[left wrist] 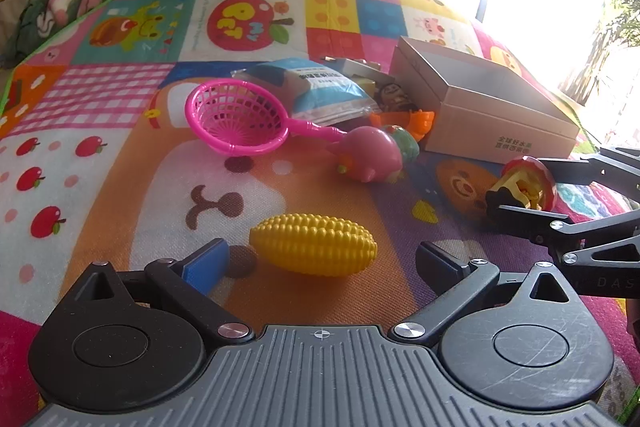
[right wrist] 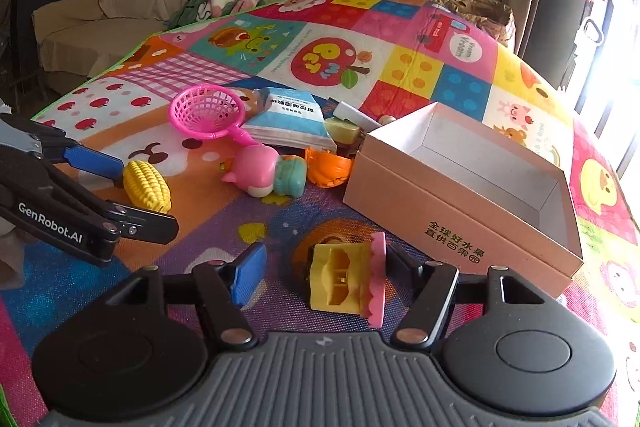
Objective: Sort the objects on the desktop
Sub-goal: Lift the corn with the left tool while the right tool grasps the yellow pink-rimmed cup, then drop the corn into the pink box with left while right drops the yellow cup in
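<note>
Left gripper (left wrist: 320,259), jaws spread wide, sits low over the play mat (left wrist: 120,147) with the yellow toy corn (left wrist: 314,245) lying on the mat between its fingers, touching neither. Right gripper (right wrist: 324,271), jaws also parted, frames a yellow-and-pink toy piece (right wrist: 346,277); the piece's pink rim lies against the right finger, while the blue-padded left finger stands apart from it. Just right of and beyond this gripper stands the open cardboard box (right wrist: 460,227), its interior bare as far as it shows. Farther off, left of the box, a cluster rests on the mat: pink toy strainer (left wrist: 236,119), blue-and-white packet (left wrist: 320,87), pink pig figure (right wrist: 258,171) and orange toy (right wrist: 330,167).
</note>
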Demonstrator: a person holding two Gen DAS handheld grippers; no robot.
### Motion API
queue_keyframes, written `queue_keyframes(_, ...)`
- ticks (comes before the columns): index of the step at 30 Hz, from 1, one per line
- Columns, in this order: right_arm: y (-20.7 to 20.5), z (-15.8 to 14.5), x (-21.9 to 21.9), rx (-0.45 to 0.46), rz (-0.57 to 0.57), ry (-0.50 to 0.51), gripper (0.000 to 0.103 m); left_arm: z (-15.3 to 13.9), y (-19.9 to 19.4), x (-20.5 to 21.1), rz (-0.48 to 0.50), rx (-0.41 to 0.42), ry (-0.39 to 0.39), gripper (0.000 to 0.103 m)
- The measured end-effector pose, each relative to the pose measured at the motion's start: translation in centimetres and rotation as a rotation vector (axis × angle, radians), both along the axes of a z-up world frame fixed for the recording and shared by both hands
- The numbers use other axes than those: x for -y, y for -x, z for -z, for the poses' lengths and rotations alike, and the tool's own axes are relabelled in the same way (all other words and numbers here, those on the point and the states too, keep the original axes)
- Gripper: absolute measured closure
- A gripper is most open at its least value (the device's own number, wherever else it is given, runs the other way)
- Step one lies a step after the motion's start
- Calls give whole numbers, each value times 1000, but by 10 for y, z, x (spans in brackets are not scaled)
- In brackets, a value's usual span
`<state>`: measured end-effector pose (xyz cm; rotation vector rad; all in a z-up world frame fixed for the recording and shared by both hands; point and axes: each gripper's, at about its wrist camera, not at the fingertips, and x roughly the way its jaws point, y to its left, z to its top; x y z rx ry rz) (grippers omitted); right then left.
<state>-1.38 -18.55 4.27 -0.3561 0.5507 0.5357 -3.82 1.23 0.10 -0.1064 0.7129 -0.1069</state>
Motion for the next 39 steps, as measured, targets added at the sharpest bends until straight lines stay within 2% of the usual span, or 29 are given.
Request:
queue_keyframes(1,1,-2,3,-2,-5,-11,35,0,0,0,0,0,-3,0)
queue_keyframes(3,3,-3,6,16,11,-19,22,0,0,1,0,-1,-10,0)
queue_keyframes(4,5,-2,7,35,21,-14,19,1,-1,2,-1,-2,-16,0)
queue_keyframes(7,3,5,3,53,32,37,18,0,-2,3,-10,-4,-34,0)
queue_keyframes(8,1,8,1,51,42,53,27,0,-3,4,-23,-3,-38,0)
queue_keyframes(9,-2,11,-2,39,49,73,48,0,-4,4,-35,-5,-39,0)
queue_keyframes(10,-6,12,-4,15,53,89,58,0,-5,4,-41,-9,-40,1)
queue_keyframes(11,-9,13,-4,-5,66,91,61,0,-5,4,-41,-12,-44,1)
queue_keyframes(12,-10,13,-3,-8,76,85,61,0,-5,6,-37,-13,-56,4)
queue_keyframes(13,-11,12,-2,-13,83,81,61,0,-5,10,-31,-12,-76,12)
queue_keyframes(18,-5,4,12,-70,82,42,61,-1,-5,27,7,-2,-159,31)
queue_keyframes(20,-2,-2,22,-95,85,18,61,-7,0,32,20,9,-166,31)
queue_keyframes(22,2,-12,35,-91,104,0,61,-19,8,40,54,58,-172,31)
queue_keyframes(26,12,-57,70,34,180,-77,61,-61,9,66,134,194,-178,31)
queue_keyframes(28,12,-83,87,78,215,-141,61,-81,-6,87,179,257,-184,31)
queue_keyframes(31,2,-114,108,101,248,-222,61,-91,-32,115,235,307,-201,31)
queue_keyframes(34,-15,-128,120,101,282,-256,61,-88,-66,137,271,296,-197,31)
queue_keyframes(39,-70,-136,123,58,324,-262,61,-85,-128,151,283,296,-106,31)
